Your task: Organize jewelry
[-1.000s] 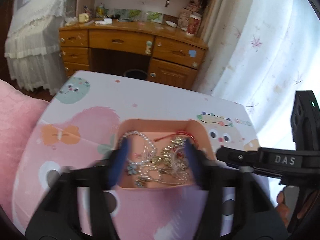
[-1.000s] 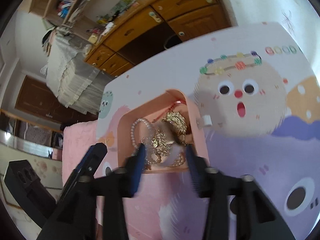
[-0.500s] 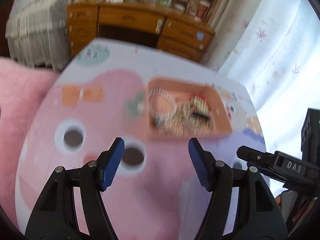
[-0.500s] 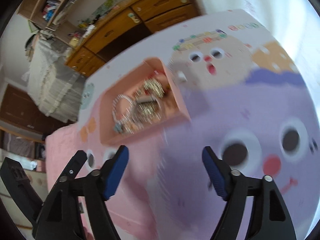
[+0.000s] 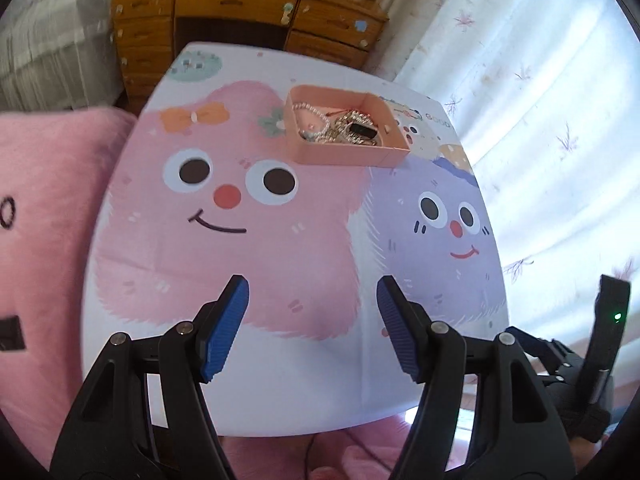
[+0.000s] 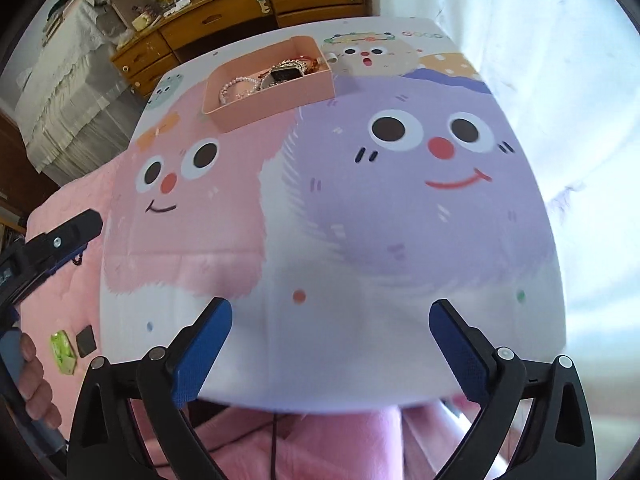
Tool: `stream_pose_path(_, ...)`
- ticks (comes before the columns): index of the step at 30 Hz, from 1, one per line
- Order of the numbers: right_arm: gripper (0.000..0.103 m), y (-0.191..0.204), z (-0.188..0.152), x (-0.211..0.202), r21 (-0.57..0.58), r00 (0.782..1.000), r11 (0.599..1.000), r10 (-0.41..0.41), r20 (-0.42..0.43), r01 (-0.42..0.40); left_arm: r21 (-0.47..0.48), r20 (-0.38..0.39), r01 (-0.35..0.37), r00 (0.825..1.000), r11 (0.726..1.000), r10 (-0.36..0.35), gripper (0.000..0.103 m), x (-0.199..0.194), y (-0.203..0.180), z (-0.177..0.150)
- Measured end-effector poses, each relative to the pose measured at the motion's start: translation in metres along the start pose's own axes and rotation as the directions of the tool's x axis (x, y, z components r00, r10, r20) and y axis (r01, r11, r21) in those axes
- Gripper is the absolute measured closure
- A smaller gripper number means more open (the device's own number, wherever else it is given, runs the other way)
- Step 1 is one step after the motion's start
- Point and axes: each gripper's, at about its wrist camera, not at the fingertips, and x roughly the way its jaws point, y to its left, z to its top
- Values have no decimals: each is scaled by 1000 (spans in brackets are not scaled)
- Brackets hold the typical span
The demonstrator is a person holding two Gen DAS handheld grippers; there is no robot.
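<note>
With the left tongs (image 5: 312, 328) held spread and empty and the right tongs (image 6: 330, 346) opening on nothing, the jewelry (image 5: 340, 128) is heaped in the pink tray (image 5: 340, 156) at the bench's (image 5: 280, 380) far end, where tangled chains risk being dragged out together.

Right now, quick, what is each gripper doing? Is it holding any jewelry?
Left gripper: open, holding nothing, above the table.
Right gripper: jaws opening wide, nothing between them; the jewelry sits in the pink tray.
</note>
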Motion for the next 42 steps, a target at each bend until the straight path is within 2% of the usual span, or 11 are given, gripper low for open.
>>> stream_pose_path(3,1,1,-9,-29,21,998,999,34,43,-35,41,40,-10,999,999,8,39,-24,-24,7)
stream_pose_path(7,1,-1,10,-62,-25,994,999,35,100,-33,88,83,-33,996,996,25,39,-49,-60,21)
stream_pose_path(9,0,-8,22,-79,-12,987,998,66,147,-65,112,99,-54,994,992,43,39,-57,-77,28)
stream_pose_path(13,0,-21,34,-105,4,978,999,49,201,-51,131,132,-103,988,986,85,25,-67,-102,33)
stream_pose_path(15,0,-29,35,-111,31,976,997,68,205,-75,132,128,-153,982,979,136,25,-69,-109,30)
stream_pose_path(18,0,-40,32,-119,73,975,996,26,221,-43,101,132,-177,978,979,163,25,-71,-108,25)
stream_pose_path(25,0,-38,33,-130,18,961,998,54,273,-61,38,120,-164,980,986,158,18,-64,-96,19)
stream_pose_path(27,0,-33,34,-130,-6,959,999,53,277,-54,37,110,-159,982,987,154,11,-60,-95,19)
stream_pose_path(28,0,-31,34,-131,-15,960,999,53,276,-51,38,104,-163,982,986,159,2,-57,-95,19)
stream_pose_path(29,0,-29,35,-131,-20,961,999,52,272,-49,38,100,-166,982,985,162,0,-55,-95,19)
stream_pose_path(42,0,-18,39,-121,-42,967,999,34,253,-24,65,79,-168,983,984,163,0,-49,-95,22)
